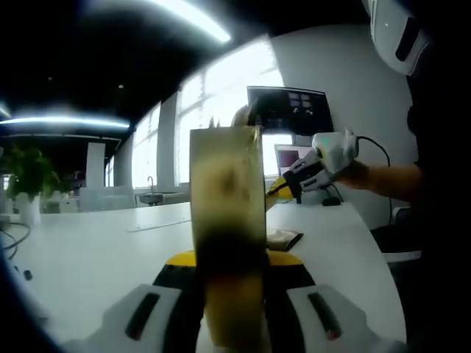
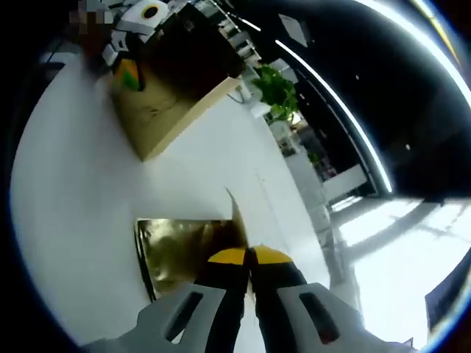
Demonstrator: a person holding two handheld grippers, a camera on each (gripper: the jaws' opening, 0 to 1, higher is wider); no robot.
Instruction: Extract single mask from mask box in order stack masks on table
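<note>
A white table [image 1: 96, 250] is seen. The mask box [image 1: 227, 220] is clamped upright by the left gripper [image 1: 229, 294]. A gold mask packet [image 2: 180, 246] lies flat on the table; a second packet [image 2: 239, 220] is pinched edgewise by the right gripper [image 2: 249, 259], jaws nearly closed. Stacking is judged begun, extraction ongoing. The box's remaining contents are hidden.

A long white table [image 1: 103, 250] stands before bright windows [image 1: 228, 95], under ceiling strip lights [image 1: 195, 18].
</note>
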